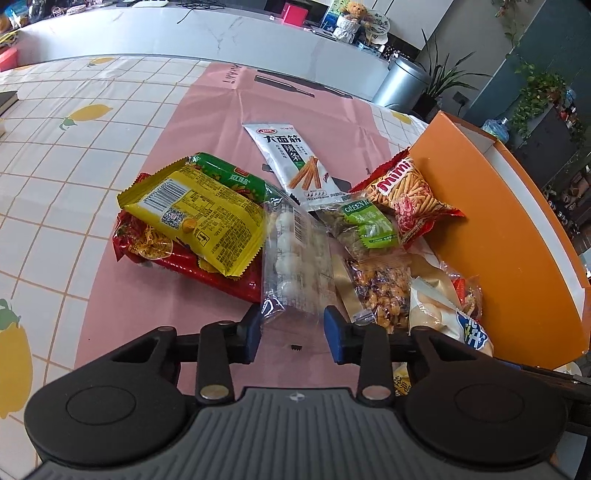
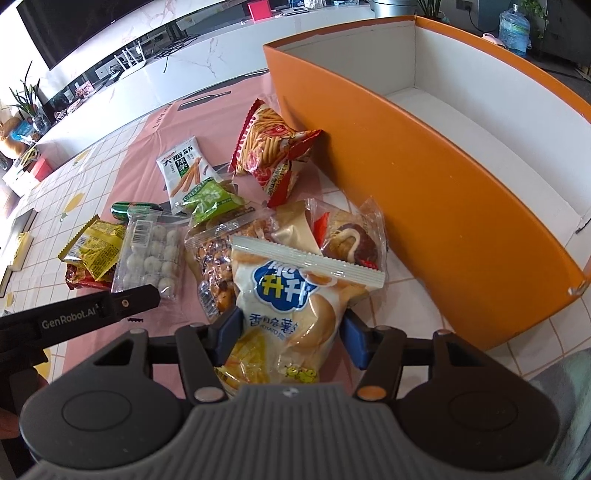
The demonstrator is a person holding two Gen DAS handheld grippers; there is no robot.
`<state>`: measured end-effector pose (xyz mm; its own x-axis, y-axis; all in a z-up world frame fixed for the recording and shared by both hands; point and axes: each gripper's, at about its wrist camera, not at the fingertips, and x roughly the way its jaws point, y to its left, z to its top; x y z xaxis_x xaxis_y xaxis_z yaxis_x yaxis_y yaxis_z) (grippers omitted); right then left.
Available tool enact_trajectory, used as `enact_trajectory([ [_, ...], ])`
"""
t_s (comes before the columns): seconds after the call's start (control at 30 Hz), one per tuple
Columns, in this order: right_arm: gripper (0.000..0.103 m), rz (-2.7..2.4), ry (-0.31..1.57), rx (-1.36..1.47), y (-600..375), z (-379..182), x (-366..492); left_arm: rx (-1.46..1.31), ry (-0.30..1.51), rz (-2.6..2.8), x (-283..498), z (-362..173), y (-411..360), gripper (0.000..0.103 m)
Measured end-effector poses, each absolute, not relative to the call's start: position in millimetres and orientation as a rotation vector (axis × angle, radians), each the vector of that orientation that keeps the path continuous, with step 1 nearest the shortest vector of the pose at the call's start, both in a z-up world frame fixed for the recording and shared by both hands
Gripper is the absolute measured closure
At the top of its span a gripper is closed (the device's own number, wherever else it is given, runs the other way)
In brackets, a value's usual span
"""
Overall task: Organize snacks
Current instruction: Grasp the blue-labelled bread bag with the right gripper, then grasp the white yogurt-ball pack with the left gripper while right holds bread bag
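My left gripper is shut on the near end of a clear bag of white balls, which lies on the pink mat; both blue pads touch its edges. One of its black fingers shows in the right wrist view beside that bag. My right gripper is shut on a white potato-chip bag, which bulges between the pads. The orange box with a white inside stands to the right, open on top.
Piled snacks: yellow packet on a red one, green packet, white stick pack, red Mimi bag, nut bag, bread pack. A lemon-print tablecloth covers the table; a white counter runs behind.
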<state>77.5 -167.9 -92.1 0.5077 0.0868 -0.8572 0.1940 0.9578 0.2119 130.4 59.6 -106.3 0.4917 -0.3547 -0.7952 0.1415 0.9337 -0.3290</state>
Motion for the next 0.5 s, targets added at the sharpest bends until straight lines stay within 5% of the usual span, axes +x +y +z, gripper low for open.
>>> enact_trajectory([
  [0.2,0.047,-0.062,1.05,0.317,-174.7,-92.0,73.8,-0.222,1.027,-0.322,116.2,-90.0,59.0,0.068],
  [0.33,0.047,-0.025,1.069,0.331,-178.6,-92.6,68.8,-0.174,1.098,-0.357,102.1,-80.0,55.8,0.075],
  [0.4,0.047,0.003,1.085,0.346,-181.7,-94.2,65.5,-0.134,1.132,-0.391,92.8,-75.4,52.8,0.087],
  [0.5,0.047,0.054,1.1,0.345,-184.3,-95.6,59.7,-0.077,1.158,-0.439,79.0,-70.4,47.9,0.087],
])
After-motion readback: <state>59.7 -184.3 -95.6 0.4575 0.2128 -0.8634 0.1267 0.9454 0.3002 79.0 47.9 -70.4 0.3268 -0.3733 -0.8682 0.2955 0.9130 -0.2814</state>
